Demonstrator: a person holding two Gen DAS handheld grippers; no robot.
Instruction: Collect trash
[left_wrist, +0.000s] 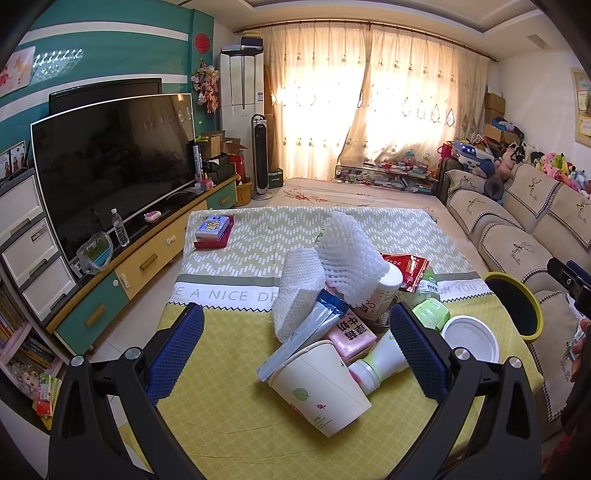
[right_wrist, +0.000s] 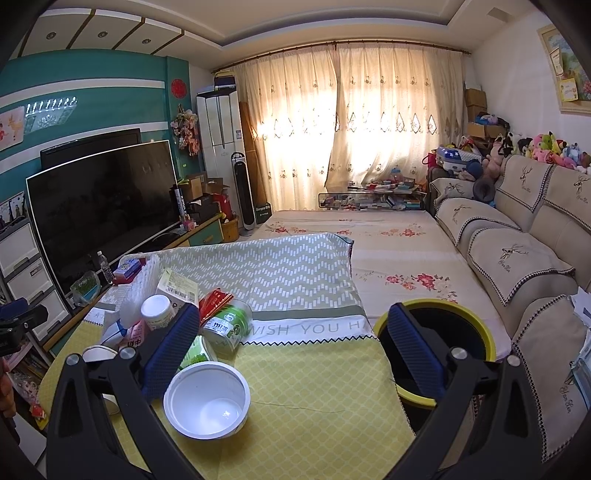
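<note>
On the left side of the table, the left gripper (left_wrist: 295, 354) is hanging wide open over the heap of trash, and nothing is between its blue pads (left_wrist: 177, 350). Just under it a paper cup (left_wrist: 321, 391) is lying on its side on the yellow tablecloth (left_wrist: 229, 413), with the open mouth turned toward the heap. The cup is looking light and easy to crush, so I think a soft pinch across the rim or the wall is best. Behind it a white foam net (left_wrist: 347, 254) and a second piece of foam wrap (left_wrist: 299, 291) are standing up; they are very light and springy, and any part of them can be taken. A pink carton (left_wrist: 352, 334) and a small white bottle (left_wrist: 376, 365) are lying between them, stiffer and probably a little slippery.

More to the right, a white plastic bowl (right_wrist: 207, 400) is sitting open side up, apart from the heap, just beside the left pad of the right gripper (right_wrist: 295, 350). This gripper is also open and is holding nothing. The bowl is thin and stiff; its rim is the natural place to grasp.

At the far right, the yellow-rimmed bin (right_wrist: 436, 306) is waiting beside the table edge, near the sofa (right_wrist: 517, 258).
</note>
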